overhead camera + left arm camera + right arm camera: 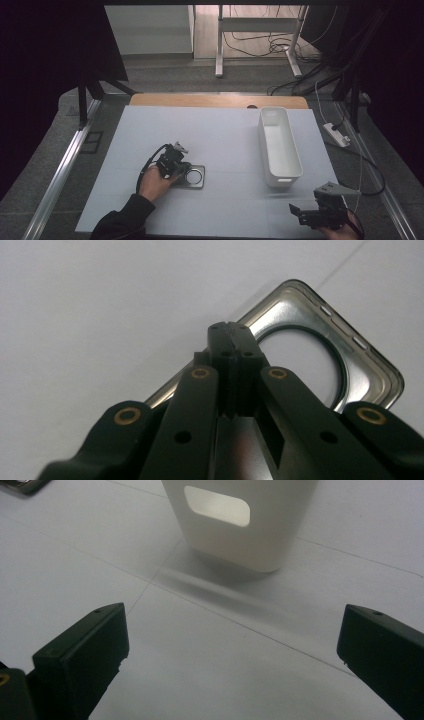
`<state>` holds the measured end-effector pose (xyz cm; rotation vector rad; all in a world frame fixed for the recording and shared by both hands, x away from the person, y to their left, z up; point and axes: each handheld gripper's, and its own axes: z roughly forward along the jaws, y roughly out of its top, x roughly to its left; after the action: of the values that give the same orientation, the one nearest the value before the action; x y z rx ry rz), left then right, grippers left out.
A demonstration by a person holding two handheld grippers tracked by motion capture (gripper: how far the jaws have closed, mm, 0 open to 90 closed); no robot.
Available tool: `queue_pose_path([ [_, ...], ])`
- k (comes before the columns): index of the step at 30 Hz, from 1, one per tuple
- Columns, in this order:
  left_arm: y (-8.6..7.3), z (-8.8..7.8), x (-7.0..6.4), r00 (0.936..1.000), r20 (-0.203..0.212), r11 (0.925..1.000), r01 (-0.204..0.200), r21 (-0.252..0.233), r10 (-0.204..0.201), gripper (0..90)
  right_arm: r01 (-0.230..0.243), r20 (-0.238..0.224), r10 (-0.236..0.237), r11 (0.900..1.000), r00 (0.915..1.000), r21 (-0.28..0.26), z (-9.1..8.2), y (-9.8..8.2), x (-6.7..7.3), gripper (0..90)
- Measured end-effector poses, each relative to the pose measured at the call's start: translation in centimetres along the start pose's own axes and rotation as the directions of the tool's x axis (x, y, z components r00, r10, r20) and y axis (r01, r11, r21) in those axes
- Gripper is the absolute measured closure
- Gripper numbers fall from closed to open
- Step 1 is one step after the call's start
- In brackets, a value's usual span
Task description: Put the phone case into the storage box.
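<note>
At a white-covered table (225,135), a person's left gripper (181,167) is clenched on the near-left edge of a square metal plate (196,177) with a round hole, which lies flat on the mat left of centre. In the left gripper view the two black jaws meet tight at the plate's (320,335) rim, and whether a sliver of metal sits between the pads is hard to make out. The work looks to be at an early stage: the plate remains on the table, well apart from the long white bin (280,145) standing empty to the right, a likely destination. The right gripper (307,212) waits at the near-right corner, jaws spread wide with nothing between them, facing the bin's (240,525) handle end. The plate's near edge is hidden under the left hand (152,182).
</note>
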<state>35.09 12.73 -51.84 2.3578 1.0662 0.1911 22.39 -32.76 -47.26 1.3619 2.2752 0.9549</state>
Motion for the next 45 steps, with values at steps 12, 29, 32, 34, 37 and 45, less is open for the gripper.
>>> queue_pose_path([
  [12,1.0,0.4,2.1,0.9981,-0.027,0.9985,0.055,0.0,-0.055,89.2,-0.001,-0.001,0.001,1.0,1.0,0.0,0.0,0.0,0.0,0.6],
  [29,1.3,0.4,5.6,0.9858,-0.098,0.9906,0.135,-0.019,-0.136,89.2,0.001,-0.002,-0.001,1.0,1.0,0.001,0.0,0.0,0.0,0.7],
  [32,1.2,0.3,6.2,0.9825,-0.108,0.9884,0.15,-0.02,-0.152,89.2,0.001,-0.002,-0.001,1.0,1.0,0.001,0.0,0.0,0.0,0.7],
  [34,1.0,0.3,6.5,0.9802,-0.113,0.9868,0.161,-0.021,-0.162,89.2,0.001,-0.002,-0.001,1.0,1.0,0.001,0.0,0.0,0.0,0.8],
  [37,0.8,0.2,6.9,0.9772,-0.113,0.9837,0.178,-0.025,-0.18,89.2,0.001,-0.002,-0.001,1.0,1.0,0.001,0.0,0.0,0.0,0.8],
  [45,0.3,-0.2,7.7,0.971,-0.127,0.9793,0.201,-0.025,-0.202,89.2,0.001,-0.001,-0.001,1.0,1.0,0.002,0.0,0.0,0.0,1.0],
])
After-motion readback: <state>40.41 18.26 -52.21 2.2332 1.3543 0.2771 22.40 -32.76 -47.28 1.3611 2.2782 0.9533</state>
